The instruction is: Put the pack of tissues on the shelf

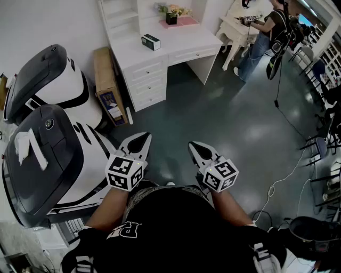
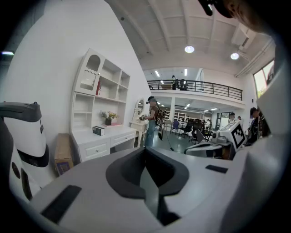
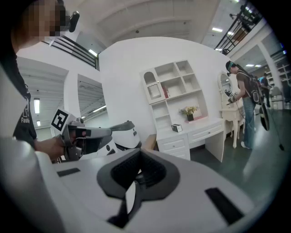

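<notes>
Dark-sided with a pale end, the pack of tissues (image 1: 151, 41) lies on the white desk (image 1: 181, 45), well ahead of both claws and apart from them. Above it stands the white shelf (image 1: 120, 13), and a potted flower (image 1: 171, 16) sits further along the desktop. The left claw (image 1: 139, 139) is clenched on nothing, its jaws meeting in a thin line; the right claw (image 1: 198, 150) is likewise clenched and empty. Both are held side by side over the dark floor (image 1: 229, 122). Left of the left claw stands a white and black machine (image 1: 42, 160), with a cardboard box (image 1: 106, 80) beyond it.
</notes>
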The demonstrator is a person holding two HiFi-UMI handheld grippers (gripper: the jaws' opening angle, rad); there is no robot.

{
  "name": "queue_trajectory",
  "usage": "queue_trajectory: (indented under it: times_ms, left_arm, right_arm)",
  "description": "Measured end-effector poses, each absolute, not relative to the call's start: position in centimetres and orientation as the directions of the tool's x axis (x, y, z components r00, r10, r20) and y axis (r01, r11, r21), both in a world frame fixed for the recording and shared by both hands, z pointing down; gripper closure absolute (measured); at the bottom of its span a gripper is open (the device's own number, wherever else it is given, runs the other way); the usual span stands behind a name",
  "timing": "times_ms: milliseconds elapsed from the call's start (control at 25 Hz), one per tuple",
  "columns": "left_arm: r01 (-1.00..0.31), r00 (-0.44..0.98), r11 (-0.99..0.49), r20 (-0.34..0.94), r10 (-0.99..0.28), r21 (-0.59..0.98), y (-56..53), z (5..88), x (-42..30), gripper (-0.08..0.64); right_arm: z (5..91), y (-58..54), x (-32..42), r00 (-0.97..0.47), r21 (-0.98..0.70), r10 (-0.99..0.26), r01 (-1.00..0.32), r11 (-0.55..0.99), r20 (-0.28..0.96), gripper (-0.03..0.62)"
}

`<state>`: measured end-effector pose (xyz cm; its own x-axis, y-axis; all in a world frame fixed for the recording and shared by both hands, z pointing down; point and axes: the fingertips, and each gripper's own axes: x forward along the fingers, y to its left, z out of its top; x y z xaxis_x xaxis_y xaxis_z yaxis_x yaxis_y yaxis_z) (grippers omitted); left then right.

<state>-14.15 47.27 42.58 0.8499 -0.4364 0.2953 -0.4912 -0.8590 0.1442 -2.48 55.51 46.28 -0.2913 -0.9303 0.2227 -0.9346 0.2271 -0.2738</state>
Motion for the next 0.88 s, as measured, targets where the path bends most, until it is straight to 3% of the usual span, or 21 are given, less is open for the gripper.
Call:
queue_trajectory:
  times_ms: [880]
  left_arm:
    - [-0.501,0.834,-0.855,0.334,-0.438,0.13,48.4,43.4,-13.6,0.546]
  right_arm:
    - [46.4,56.2,-3.0,-0.293,-0.206,-0.928,-0.946,0.248,0.23,0.583]
